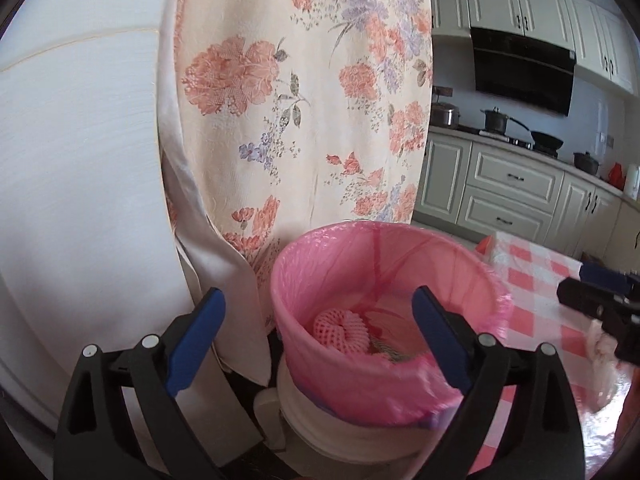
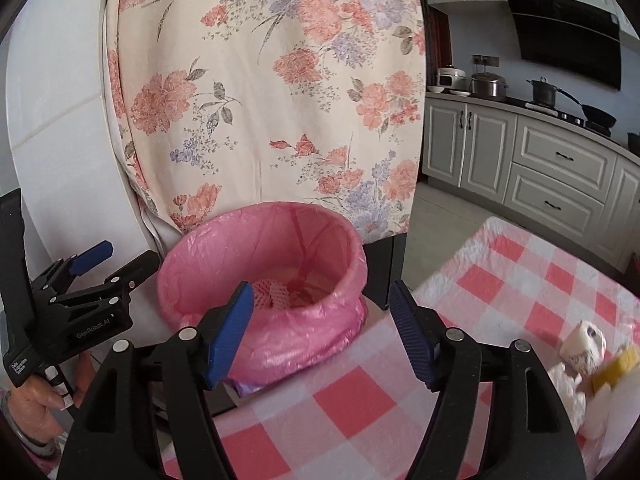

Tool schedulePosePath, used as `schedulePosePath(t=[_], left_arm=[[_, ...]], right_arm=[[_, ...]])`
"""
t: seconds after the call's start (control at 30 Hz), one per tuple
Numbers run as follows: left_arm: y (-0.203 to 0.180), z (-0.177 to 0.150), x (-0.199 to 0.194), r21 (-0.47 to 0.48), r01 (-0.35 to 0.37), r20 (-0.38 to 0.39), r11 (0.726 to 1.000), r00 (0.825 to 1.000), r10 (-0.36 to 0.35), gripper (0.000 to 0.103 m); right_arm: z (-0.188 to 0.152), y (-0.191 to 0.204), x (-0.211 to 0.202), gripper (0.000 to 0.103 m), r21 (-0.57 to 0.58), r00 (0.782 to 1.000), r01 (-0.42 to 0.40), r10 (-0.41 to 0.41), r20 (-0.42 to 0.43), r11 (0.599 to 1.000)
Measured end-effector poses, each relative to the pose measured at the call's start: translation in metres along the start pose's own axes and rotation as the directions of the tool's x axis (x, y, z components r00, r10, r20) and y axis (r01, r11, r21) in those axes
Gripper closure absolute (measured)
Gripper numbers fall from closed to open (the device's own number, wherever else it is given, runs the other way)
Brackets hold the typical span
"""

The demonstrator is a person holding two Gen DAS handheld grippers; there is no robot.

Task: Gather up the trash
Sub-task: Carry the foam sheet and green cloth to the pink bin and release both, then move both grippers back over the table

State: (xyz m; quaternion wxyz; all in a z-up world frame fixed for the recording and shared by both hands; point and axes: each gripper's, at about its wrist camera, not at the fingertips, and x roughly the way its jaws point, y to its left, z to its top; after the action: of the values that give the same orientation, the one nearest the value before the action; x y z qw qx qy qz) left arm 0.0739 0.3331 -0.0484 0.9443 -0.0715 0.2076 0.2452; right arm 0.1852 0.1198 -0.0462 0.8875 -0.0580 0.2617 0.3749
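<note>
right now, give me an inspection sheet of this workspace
surface: table with pink-and-white checked cloth
job's things: bin with pink liner beside the table edge; pink foam net inside it
clutter: white roll, yellow item and white tissue on the table's right side
grippers: left gripper open, empty, over the bin; right gripper open, empty
cables: nothing seen
surroundings: floral cloth hanging behind the bin; cabinets, pots and hood beyond
</note>
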Motion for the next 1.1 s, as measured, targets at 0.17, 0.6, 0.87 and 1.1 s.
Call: schedulePosePath(t=[0.17, 0.6, 0.87, 1.1], left_arm=[[-0.04, -0.011, -0.024, 0.063, 0.082, -0.004, 0.995, 0.997, -0.082, 0.011], [-0.173, -0.045, -0.047, 0.178, 0.329, -0.086, 0.927, 0.944, -0.319, 0.011], [-0.254, -0.064, -0.059, 0.267, 0.431, -0.127, 0.862, 0.902, -0.412, 0.011], [-0.305, -0.076, -0.049, 0.302, 0.476, -0.17, 0.826, 0.879, -0.445, 0.011]], right_arm=[[-0.027, -0.007, -0.036, 0.034, -0.031, 0.998, 0.062, -0.062, 0.02, 0.998], [-0.1, -0.099, -0.134, 0.033, 0.041, 0.949, 0.313, -0.315, 0.034, 0.949], [-0.129, -0.153, -0.173, 0.031, 0.141, 0.911, 0.405, -0.412, 0.025, 0.904], [-0.15, -0.201, -0.188, 0.031, 0.246, 0.878, 0.467, -0.478, -0.016, 0.849]])
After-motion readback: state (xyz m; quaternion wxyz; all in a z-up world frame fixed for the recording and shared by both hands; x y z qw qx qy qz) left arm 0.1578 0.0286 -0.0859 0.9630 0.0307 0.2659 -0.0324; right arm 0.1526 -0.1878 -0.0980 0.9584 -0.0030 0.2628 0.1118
